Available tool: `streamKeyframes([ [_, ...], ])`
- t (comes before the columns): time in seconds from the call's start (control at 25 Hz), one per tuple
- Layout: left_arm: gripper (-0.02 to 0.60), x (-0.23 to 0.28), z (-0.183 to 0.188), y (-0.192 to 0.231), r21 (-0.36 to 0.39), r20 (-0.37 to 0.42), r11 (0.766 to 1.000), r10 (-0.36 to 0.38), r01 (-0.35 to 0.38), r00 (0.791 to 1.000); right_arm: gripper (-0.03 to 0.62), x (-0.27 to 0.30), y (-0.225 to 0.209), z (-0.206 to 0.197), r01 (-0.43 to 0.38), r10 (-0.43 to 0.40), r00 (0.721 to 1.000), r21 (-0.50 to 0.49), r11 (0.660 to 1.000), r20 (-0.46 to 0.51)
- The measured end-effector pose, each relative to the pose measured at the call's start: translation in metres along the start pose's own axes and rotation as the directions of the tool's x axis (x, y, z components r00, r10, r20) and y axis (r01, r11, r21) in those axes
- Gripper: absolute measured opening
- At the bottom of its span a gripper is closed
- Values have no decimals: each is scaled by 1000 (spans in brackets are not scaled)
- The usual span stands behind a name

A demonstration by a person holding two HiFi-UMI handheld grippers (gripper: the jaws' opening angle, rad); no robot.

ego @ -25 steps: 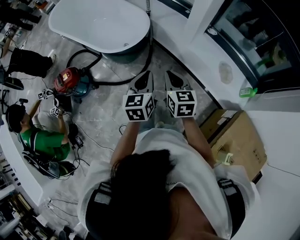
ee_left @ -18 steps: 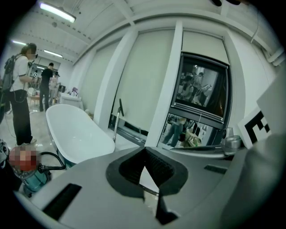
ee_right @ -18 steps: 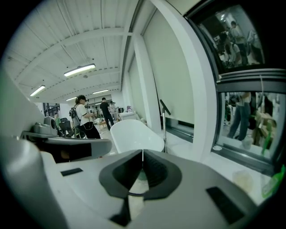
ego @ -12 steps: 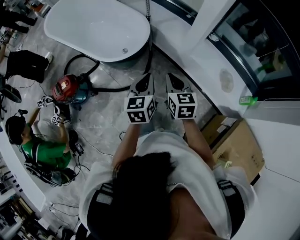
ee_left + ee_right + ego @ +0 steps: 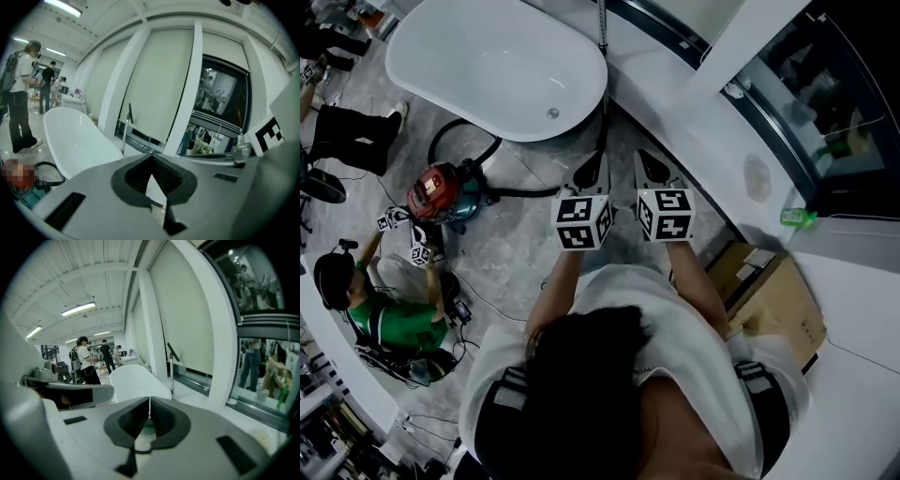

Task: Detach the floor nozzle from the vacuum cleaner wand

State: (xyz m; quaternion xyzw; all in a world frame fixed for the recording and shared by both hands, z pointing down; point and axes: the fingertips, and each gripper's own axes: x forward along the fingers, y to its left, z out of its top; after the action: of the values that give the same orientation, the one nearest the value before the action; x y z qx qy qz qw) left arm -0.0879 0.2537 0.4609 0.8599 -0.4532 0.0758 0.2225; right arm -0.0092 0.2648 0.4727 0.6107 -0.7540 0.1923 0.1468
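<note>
A red and teal vacuum canister (image 5: 441, 191) sits on the tiled floor, and its black hose (image 5: 534, 191) curls past the white bathtub (image 5: 497, 61). The thin metal wand (image 5: 602, 21) stands upright between tub and window wall; it also shows in the left gripper view (image 5: 125, 131) and the right gripper view (image 5: 171, 371). I cannot make out the floor nozzle. My left gripper (image 5: 596, 156) (image 5: 151, 155) and right gripper (image 5: 643, 156) (image 5: 149, 400) are held side by side in the air, short of the wand, both shut and empty.
A person in a green shirt (image 5: 398, 314) sits on the floor at left with another pair of grippers. A cardboard box (image 5: 773, 295) lies at right below a white ledge (image 5: 712, 159) holding a green bottle (image 5: 797, 217). More people stand beyond the tub (image 5: 21, 93).
Both grippers have moved forward together towards the tub and the wand, still shut. The tub and the window ledge now lie closer in the head view.
</note>
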Motion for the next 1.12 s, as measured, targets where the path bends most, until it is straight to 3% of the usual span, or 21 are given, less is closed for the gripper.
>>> streamKeyframes([
  [0.52,3,41,39,39,24,5,998,-60,60,998,17,54,5,34,31,-31,999,8,1000,15],
  [1.12,3,53,58,54,45,12,993,-107,107,994,17,71,2,48,84,-85,996,29,996,34],
])
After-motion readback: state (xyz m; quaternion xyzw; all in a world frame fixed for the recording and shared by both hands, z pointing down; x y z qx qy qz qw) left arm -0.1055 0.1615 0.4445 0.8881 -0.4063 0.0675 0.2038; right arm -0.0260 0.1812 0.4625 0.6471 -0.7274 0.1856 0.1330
